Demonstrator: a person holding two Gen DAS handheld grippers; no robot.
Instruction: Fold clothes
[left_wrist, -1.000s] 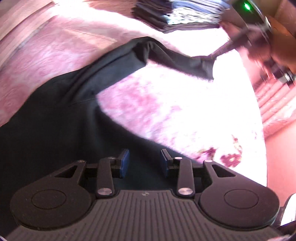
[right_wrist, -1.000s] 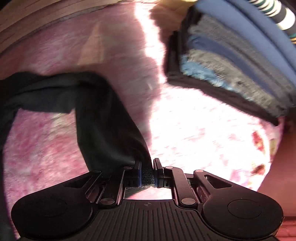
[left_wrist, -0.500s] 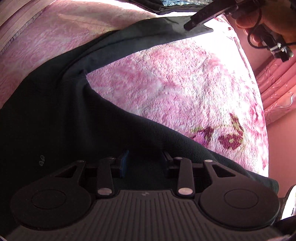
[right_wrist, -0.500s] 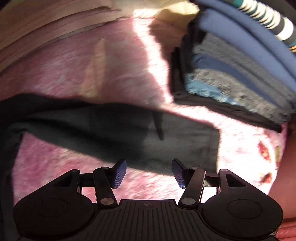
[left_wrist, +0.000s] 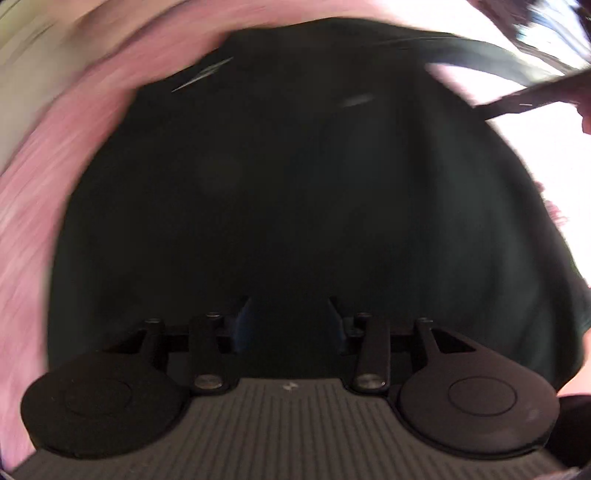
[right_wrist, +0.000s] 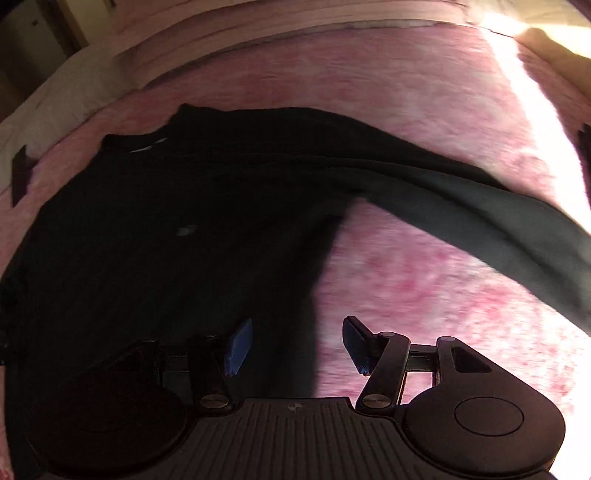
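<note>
Pink bed blanket carries the dark long-sleeved top, spread flat, one sleeve laid out sideways. Step: spreading done; next, grasp an edge to fold. Right gripper released, empty; a second ago it pinched the sleeve cuff. Left gripper opening, empty, over the body.

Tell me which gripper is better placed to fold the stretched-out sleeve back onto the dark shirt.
Probably the right gripper. Its jaws are open and empty, and the sleeve lies stretched across the pink blanket just ahead of it. The left gripper, jaws opening, hangs over the dark shirt body.
</note>
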